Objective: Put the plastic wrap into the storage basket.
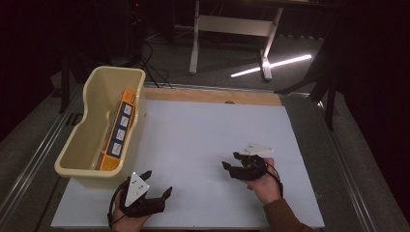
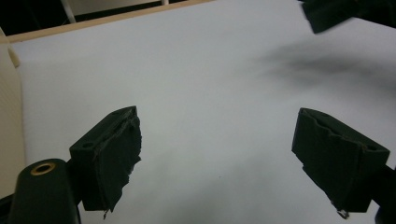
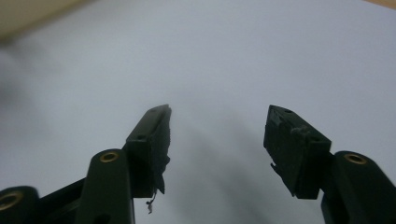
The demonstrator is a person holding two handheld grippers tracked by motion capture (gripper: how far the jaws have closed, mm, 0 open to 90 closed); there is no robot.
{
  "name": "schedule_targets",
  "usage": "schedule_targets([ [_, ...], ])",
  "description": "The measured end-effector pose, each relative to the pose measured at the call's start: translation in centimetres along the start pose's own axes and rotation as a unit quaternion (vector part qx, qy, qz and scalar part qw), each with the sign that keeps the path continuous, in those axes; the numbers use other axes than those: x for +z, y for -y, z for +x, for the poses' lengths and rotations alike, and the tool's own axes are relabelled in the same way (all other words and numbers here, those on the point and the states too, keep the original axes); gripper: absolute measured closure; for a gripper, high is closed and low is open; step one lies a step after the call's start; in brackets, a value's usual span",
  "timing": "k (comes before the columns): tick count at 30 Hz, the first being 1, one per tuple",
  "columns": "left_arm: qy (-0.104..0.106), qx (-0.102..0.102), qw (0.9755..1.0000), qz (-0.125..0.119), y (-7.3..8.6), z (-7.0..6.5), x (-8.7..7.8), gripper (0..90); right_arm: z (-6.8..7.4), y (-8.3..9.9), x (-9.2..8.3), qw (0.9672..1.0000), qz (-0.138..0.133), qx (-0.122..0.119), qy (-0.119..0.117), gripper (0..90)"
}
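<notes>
My left gripper (image 1: 158, 182) rests low over the white board's front left, just in front of the cream tub (image 1: 77, 140). Its jaws stand wide apart with nothing between them, as the left gripper view (image 2: 217, 135) confirms. My right gripper (image 1: 229, 159) hovers over the board at right of centre, pointing left. It is open and empty, with bare white surface between its fingers (image 3: 217, 126). An orange and blue box (image 1: 121, 128) leans on edge inside the tub. The right gripper's jaw tip (image 2: 327, 14) pokes into the top right of the left gripper view.
The white board (image 1: 203, 130) covers the table, with a wooden strip (image 1: 212, 95) along its far edge. The tub's wall (image 2: 9, 116) lies close on the left of the left gripper. A white desk frame (image 1: 232, 24) stands on the dark floor beyond.
</notes>
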State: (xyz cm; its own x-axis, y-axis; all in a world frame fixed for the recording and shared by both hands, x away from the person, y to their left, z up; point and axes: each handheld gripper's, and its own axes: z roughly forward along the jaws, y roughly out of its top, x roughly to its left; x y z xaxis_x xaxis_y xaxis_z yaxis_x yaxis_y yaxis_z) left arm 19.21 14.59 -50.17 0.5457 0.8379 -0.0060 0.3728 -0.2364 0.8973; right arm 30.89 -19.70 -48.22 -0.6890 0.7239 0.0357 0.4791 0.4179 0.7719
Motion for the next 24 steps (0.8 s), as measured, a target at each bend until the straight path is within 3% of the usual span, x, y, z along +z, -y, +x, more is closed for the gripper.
schedule_targets([
  [1, -0.001, 0.0, 1.0, 0.001, 0.0, 0.0, 0.0, 15.5, 0.0, 0.0, 0.0, 1.0, 0.0, 0.0, 0.0, 39.3],
  [2, -0.002, 0.0, 1.0, 0.003, 0.0, 0.1, 0.1, 15.6, -0.3, 1.6, -0.7, 0.9998, 0.006, -0.012, 0.015, 37.0],
  [5, -0.004, 0.0, 1.0, 0.004, 0.0, 0.1, 0.1, 15.6, -0.6, 2.7, -1.4, 0.9997, 0.005, -0.01, 0.019, 36.0],
  [8, -0.007, 0.0, 1.0, 0.005, 0.0, 0.2, 0.2, 15.6, -1.6, 4.4, -2.9, 0.9998, -0.01, 0.01, 0.014, 35.2],
  [11, -0.009, -0.003, 0.9999, 0.005, 0.0, 0.3, 0.3, 15.6, -2.0, 4.9, -3.8, 0.9995, -0.022, 0.02, 0.015, 35.0],
  [18, -0.012, -0.004, 0.9999, 0.002, -0.1, 0.4, 0.1, 15.6, -3.0, 6.7, -6.2, 0.9984, -0.042, 0.009, 0.037, 32.7],
  [24, -0.011, -0.006, 0.9999, 0.006, -0.1, 0.3, 0.5, 15.6, -3.6, 7.0, -6.2, 0.9989, -0.04, 0.009, 0.023, 30.0],
])
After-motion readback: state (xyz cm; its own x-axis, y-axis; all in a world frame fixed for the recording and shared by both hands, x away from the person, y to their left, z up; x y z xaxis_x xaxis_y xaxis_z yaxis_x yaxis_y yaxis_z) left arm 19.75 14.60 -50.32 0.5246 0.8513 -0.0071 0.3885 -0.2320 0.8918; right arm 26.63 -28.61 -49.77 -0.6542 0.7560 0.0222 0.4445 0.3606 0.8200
